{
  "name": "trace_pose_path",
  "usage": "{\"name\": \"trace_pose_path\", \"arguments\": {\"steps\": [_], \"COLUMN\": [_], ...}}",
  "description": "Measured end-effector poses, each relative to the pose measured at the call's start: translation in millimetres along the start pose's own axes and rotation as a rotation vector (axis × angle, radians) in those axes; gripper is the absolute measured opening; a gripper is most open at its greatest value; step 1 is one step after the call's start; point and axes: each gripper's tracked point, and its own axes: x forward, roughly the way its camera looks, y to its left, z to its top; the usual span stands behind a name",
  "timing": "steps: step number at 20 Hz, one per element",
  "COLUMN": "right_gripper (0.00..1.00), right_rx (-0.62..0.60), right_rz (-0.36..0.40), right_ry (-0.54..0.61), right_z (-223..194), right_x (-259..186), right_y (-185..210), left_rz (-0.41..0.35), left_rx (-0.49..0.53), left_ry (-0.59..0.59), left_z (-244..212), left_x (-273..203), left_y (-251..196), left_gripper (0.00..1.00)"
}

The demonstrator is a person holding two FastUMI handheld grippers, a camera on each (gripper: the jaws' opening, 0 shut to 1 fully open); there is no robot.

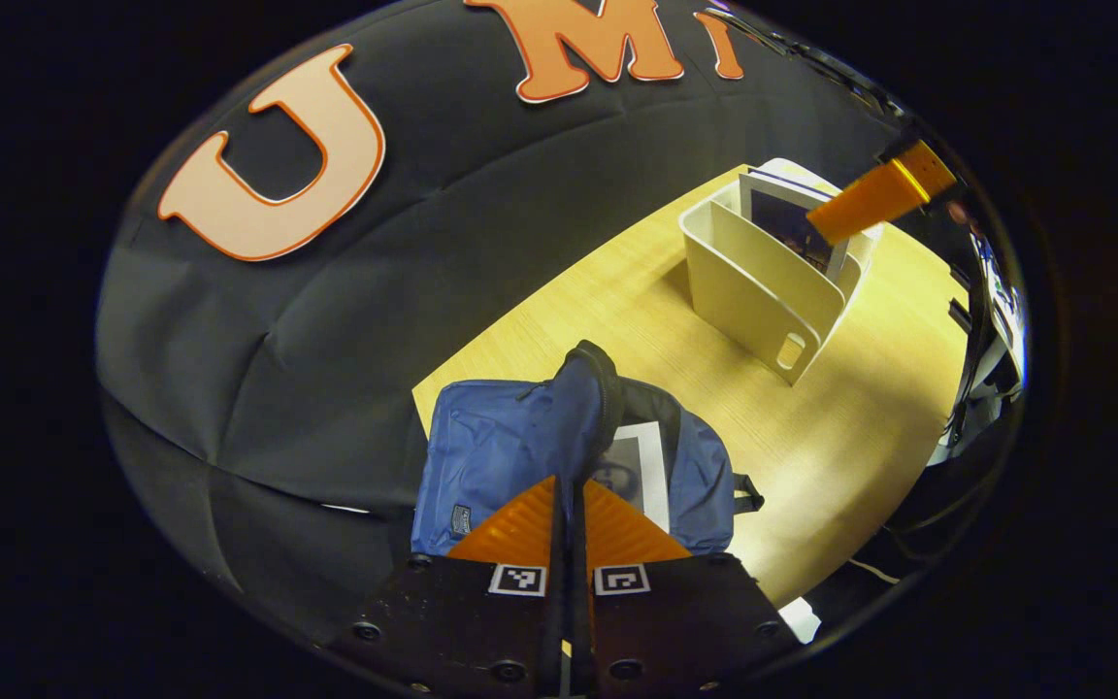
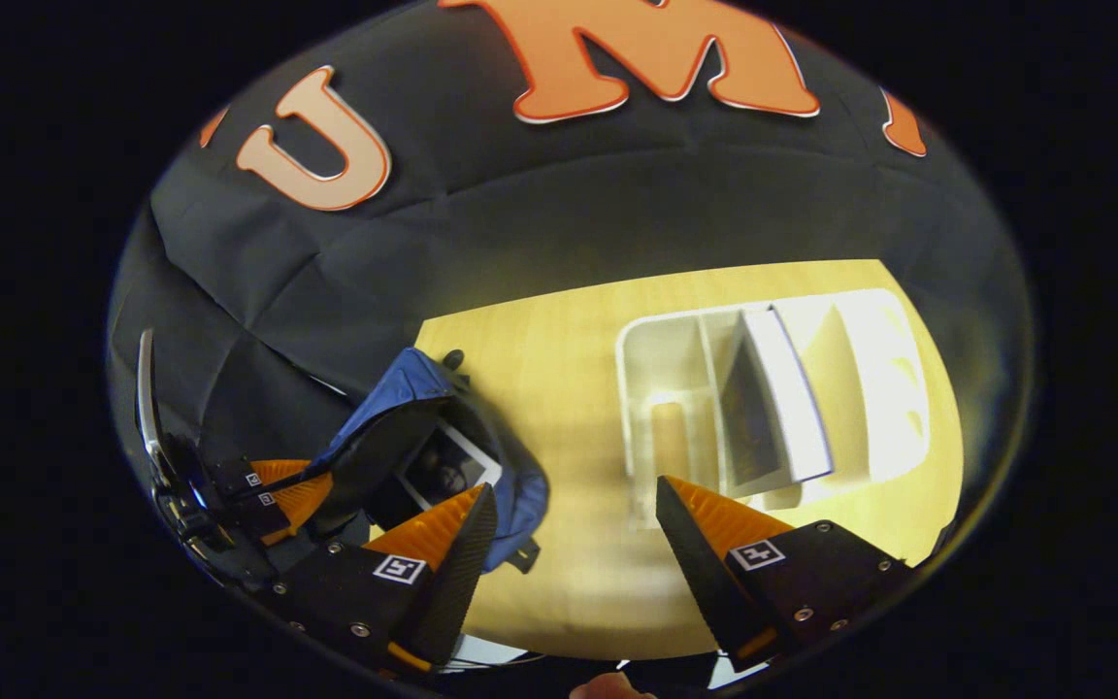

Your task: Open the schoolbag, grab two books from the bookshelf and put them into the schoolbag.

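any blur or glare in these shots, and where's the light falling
Right gripper view: the white bookshelf and the table are smeared by motion blur, and the shelf's right side is glared out. Left gripper view: sharper; light pools on the table around the bookshelf, which casts a shadow toward the schoolbag. Both views bend edges, fisheye-style.

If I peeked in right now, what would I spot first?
Probably the blue schoolbag at the near end of the wooden table, its flap pinched and held up by the left gripper so a book shows inside. Next, the white bookshelf farther along the table with another book standing in it, and the right gripper wide open in front of it.
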Motion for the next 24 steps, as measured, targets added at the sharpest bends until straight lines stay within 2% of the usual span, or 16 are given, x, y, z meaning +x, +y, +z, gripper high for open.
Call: {"name": "trace_pose_path", "arguments": {"steps": [1, 3, 6, 9, 12, 16, 21, 24], "right_gripper": [0.98, 0.97, 0.97, 0.98, 0.97, 0.76, 0.36, 0.33], "right_rx": [-0.011, -0.027, -0.112, -0.152, -0.169, -0.182, -0.122, -0.107], "right_rz": [-0.049, -0.098, -0.172, -0.199, -0.23, -0.242, -0.267, -0.268], "right_ry": [-0.005, 0.015, 0.056, 0.107, 0.208, 0.341, 0.431, 0.446], "right_z": [8.0, 17.5, 31.6, 34.6, 24.7, 15.8, 19.5, 17.4], "right_x": [1.7, 12.7, 24.9, 45.0, 69.9, 87.7, 94.2, 96.2], "right_y": [-18.8, -47.3, -82.7, -101.6, -117.2, -121.4, -123.8, -121.0], "left_rz": [0.0, -0.004, 0.0, -0.007, -0.009, -0.006, -0.015, -0.016], "left_rx": [0.002, 0.008, 0.009, 0.011, -0.012, -0.02, -0.032, -0.042], "left_ry": [-0.001, -0.01, 0.002, -0.006, 0.005, 0.006, 0.004, 0.004], "left_z": [2.0, 7.0, 7.6, 9.1, 3.1, 0.0, -2.1, -2.2], "left_x": [-4.5, -9.0, -13.9, -18.3, -18.9, -18.8, -15.2, -13.1], "left_y": [-3.1, -5.5, -6.0, -8.6, -8.7, -8.7, -10.5, -10.9], "left_gripper": [0.04, 0.04, 0.04, 0.04, 0.04, 0.04, 0.04, 0.04]}}
